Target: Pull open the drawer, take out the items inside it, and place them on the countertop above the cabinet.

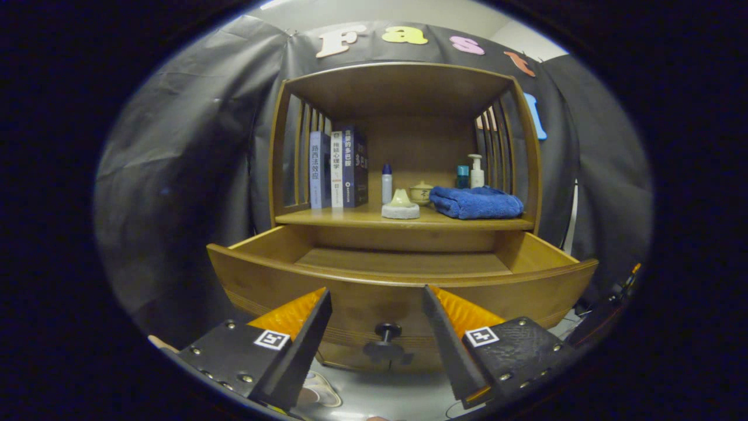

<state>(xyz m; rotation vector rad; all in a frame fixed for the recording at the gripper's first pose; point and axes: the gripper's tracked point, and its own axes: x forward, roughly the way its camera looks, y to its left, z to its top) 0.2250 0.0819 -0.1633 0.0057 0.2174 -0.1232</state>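
The wooden drawer point(403, 280) stands pulled out below the countertop point(350, 219), its floor bare. My gripper point(377, 298) hangs level before the drawer knob point(387, 333), fingers spread, grasping nothing.

Chinese titles on the books' point(339, 169) spines; square coded markers on the gripper point(377, 318), fingers apart

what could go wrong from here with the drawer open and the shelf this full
The open drawer juts well forward, and the open gripper hangs just before its front, astride the knob; a forward push could shove it shut. The countertop already holds books, a folded blue towel and small bottles, so bare space is tight and the bottles could topple.
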